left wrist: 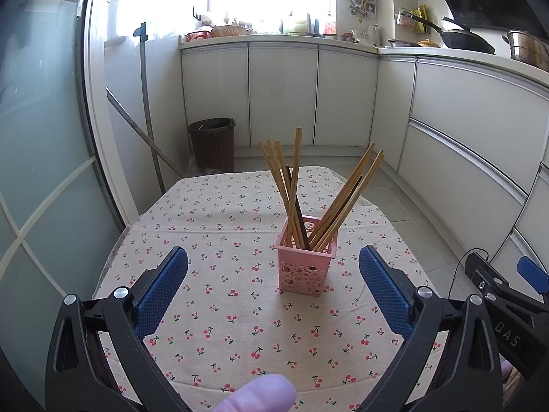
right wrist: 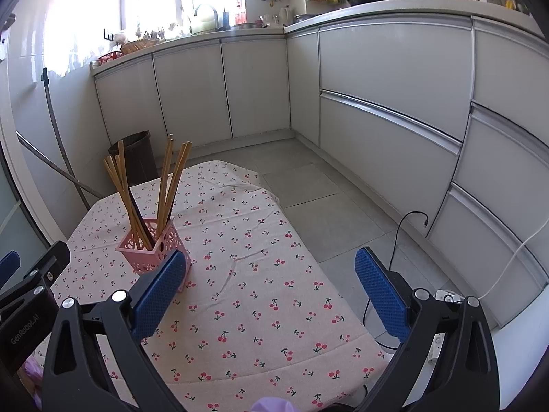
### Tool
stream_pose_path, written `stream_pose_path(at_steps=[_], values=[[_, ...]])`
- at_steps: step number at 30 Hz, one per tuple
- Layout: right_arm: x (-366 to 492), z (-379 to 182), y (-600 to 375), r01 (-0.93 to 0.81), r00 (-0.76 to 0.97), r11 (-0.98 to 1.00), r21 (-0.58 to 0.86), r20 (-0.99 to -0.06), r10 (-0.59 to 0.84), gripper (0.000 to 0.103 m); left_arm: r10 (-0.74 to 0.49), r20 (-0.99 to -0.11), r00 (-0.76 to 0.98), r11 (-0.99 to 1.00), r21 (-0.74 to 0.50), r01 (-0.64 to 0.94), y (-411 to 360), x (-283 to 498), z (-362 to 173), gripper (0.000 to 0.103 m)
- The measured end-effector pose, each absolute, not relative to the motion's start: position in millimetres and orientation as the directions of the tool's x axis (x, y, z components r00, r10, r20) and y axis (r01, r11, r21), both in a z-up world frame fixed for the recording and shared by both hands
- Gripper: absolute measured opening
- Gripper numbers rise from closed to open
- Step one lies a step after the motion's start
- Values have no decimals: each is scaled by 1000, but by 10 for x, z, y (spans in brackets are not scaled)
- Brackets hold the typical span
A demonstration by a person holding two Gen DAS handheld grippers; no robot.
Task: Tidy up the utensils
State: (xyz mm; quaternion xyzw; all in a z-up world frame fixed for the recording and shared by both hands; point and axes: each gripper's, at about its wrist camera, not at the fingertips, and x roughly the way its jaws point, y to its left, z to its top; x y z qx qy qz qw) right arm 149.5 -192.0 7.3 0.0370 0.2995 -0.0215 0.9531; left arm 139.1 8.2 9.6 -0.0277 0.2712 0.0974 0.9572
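A pink perforated holder (left wrist: pixel 306 265) stands on the cherry-print tablecloth (left wrist: pixel 219 226). Several wooden chopsticks (left wrist: pixel 291 185) and a dark one stand in it, fanned left and right. My left gripper (left wrist: pixel 273 264) is open and empty, its blue pads (left wrist: pixel 161 288) wide apart, with the holder just ahead between them. The right wrist view shows the holder (right wrist: pixel 151 252) at the left, partly behind the left blue pad (right wrist: pixel 158 295). My right gripper (right wrist: pixel 271 274) is open and empty above the cloth (right wrist: pixel 260 274), to the right of the holder.
A dark waste bin (left wrist: pixel 212 144) and two leaning poles (left wrist: pixel 147 110) stand beyond the table's far left. White cabinets (left wrist: pixel 284 92) run along the back and right. A black cable (right wrist: pixel 394 240) and a white cord lie on the floor at the right.
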Motion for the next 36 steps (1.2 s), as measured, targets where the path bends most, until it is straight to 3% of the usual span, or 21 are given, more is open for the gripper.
stream_pose_path(at_steps=[16, 20, 26, 27, 29, 36], values=[[1523, 33, -1916, 63, 812, 997, 53, -584, -21, 96, 174, -537, 826, 979, 2, -205, 93, 1405, 69, 96], [1529, 20, -1917, 63, 808, 997, 54, -589, -19, 96, 153, -530, 834, 984, 7, -176, 56, 1388, 69, 87], [1536, 10, -1913, 63, 803, 997, 49, -595, -22, 96, 147, -539, 829, 986, 12, -167, 58, 1408, 42, 83], [1535, 11, -1913, 64, 803, 997, 48, -595, -23, 96, 150, -536, 830, 985, 13, -169, 58, 1406, 47, 83], [1540, 7, -1917, 65, 803, 997, 49, -596, -23, 96, 161, -534, 830, 984, 16, -180, 62, 1409, 61, 97], [1535, 6, -1925, 68, 803, 996, 51, -595, -25, 96, 172, -545, 821, 980, 15, -196, 74, 1421, 50, 96]])
